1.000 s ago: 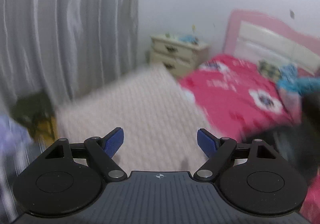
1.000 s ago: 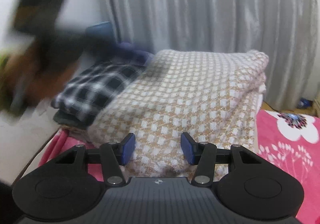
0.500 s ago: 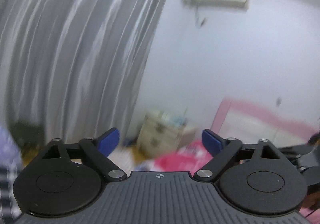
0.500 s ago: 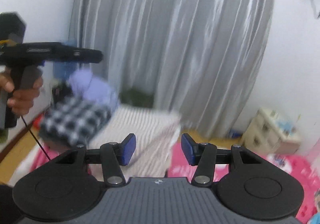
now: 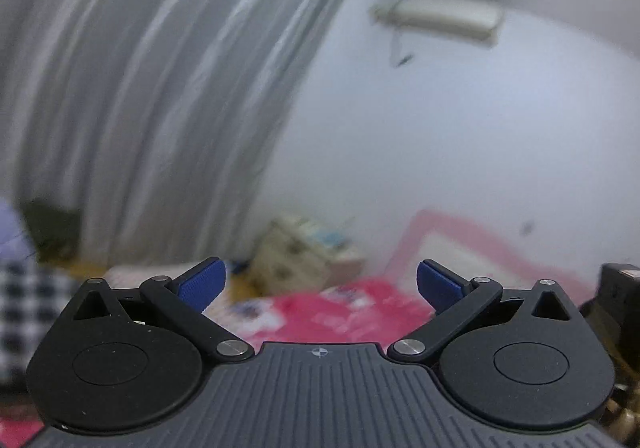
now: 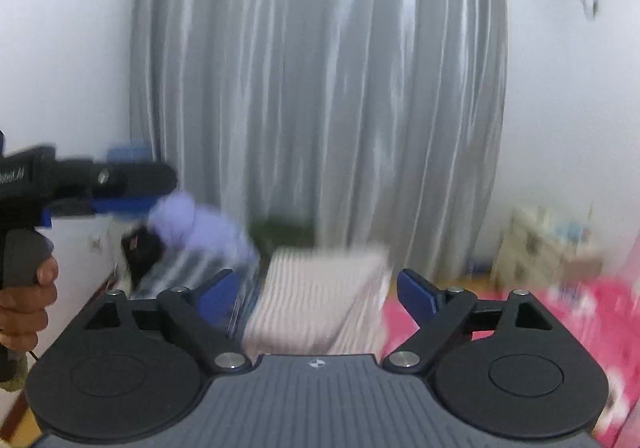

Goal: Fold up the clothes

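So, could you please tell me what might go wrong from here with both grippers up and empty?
1. The folded beige checked garment lies at the edge of the pink bedspread; it might slip off.
2. Both views are blurred, so regrasping could miss.
3. The left gripper, jaws opening, sits close to the right gripper; they could collide.

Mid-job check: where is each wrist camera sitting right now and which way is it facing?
Left wrist: on the left gripper, jaws opening and empty, facing the curtain, nightstand and pink bed.
Right wrist: on the right gripper, jaws opening and empty, facing the folded sweater; the person's left hand shows.
Shared: curtain, nightstand, bed.
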`<state>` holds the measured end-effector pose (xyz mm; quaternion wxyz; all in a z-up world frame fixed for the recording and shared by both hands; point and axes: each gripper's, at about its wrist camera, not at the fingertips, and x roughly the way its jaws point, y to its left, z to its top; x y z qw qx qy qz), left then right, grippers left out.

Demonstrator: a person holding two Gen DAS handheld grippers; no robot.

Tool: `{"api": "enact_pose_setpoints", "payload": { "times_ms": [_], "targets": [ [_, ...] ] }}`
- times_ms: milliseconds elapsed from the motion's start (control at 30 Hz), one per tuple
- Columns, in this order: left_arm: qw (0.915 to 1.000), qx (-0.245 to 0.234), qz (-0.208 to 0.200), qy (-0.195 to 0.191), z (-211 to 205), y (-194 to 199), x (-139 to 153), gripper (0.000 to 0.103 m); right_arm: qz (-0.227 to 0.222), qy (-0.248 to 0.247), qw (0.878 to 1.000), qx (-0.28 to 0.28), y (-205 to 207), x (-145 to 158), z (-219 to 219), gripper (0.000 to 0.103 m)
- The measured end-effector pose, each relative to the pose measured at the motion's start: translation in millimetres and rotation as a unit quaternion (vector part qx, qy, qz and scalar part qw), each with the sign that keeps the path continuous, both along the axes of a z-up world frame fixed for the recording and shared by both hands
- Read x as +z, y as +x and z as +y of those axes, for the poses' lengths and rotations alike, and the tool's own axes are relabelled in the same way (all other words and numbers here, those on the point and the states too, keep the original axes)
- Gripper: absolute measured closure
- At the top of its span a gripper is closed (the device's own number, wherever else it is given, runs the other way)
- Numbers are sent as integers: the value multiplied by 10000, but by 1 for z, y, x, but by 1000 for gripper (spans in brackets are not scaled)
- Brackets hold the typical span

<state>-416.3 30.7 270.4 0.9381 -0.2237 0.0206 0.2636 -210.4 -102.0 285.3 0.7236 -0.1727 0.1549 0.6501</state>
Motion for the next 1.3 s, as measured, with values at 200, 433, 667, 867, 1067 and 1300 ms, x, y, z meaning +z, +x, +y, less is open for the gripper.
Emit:
{"api": "enact_pose_setpoints", "payload": {
  "times_ms": [200, 433, 667, 867, 1067, 1300],
  "targets": [
    [9779, 1411, 1519, 283, -3, 30, -74, 0, 135, -1164, 9926, -332, 3, -95, 31, 12],
    [9345, 2069, 2895, -84, 9, 55, -131, 0, 159, -1617, 9853, -535, -20, -143, 56, 5],
    [9292, 2182, 2801, -1029, 2, 27, -151, 0, 66, -2032, 9759, -792, -31, -173, 58, 4],
    [9177, 2459, 2939, -1046, 1, 27, -164, 0, 219, -2116, 9709, -1095, -23, -182, 61, 3],
    [9137, 2534, 3035, -943, 3, 24, -168, 0, 185, -2156, 9695, -1150, -19, -185, 63, 1],
    [9088, 2544, 3157, -980, 4, 21, -172, 0, 58, -2191, 9702, -1036, -22, -187, 64, 0]
  ]
}}
